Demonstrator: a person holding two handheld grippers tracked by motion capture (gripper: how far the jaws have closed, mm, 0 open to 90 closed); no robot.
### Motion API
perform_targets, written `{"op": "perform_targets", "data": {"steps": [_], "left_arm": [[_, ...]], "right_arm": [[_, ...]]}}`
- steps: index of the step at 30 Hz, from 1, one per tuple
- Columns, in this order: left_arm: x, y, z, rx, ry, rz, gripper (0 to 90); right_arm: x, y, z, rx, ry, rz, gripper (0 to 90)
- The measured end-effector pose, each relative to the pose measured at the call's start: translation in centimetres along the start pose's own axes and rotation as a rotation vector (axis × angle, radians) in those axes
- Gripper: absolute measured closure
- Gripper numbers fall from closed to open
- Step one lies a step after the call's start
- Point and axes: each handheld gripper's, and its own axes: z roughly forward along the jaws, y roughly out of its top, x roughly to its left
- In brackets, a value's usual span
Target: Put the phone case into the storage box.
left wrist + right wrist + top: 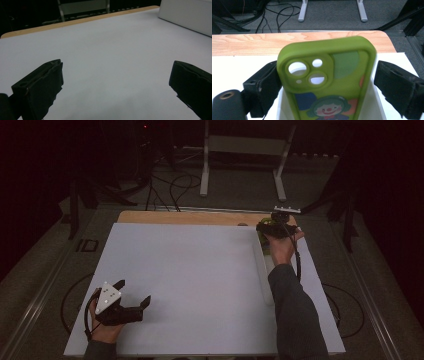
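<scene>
The green phone case (329,82) stood lengthwise between the right gripper (327,82) fingers, spread apart; a gap showed on one side; left gripper (116,87) gaped empty.

Left tool (134,294): black two-jaw body with blocky, matt jaw pads, a grey three-cornered plate (107,297) dotted with small holes on top, and a black cable looping from its rear. Right tool (272,229): black, trailing a black cable. Person: dark long sleeves (295,315).
</scene>
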Motion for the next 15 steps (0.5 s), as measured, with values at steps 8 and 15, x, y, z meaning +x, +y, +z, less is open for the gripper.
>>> {"op": "perform_targets", "data": {"steps": [8, 15], "left_arm": [[0.00, 0.00, 0.01, 0.001, -0.001, 0.000, 0.0], [0.00, 0.01, 0.02, 0.001, 0.000, -0.001, 0.0]], "right_arm": [[-0.14, 0.51, -0.57, -0.044, 0.020, 0.013, 7.5], [-0.22, 0.48, -0.72, -0.046, 0.033, 0.018, 7.6]]}}
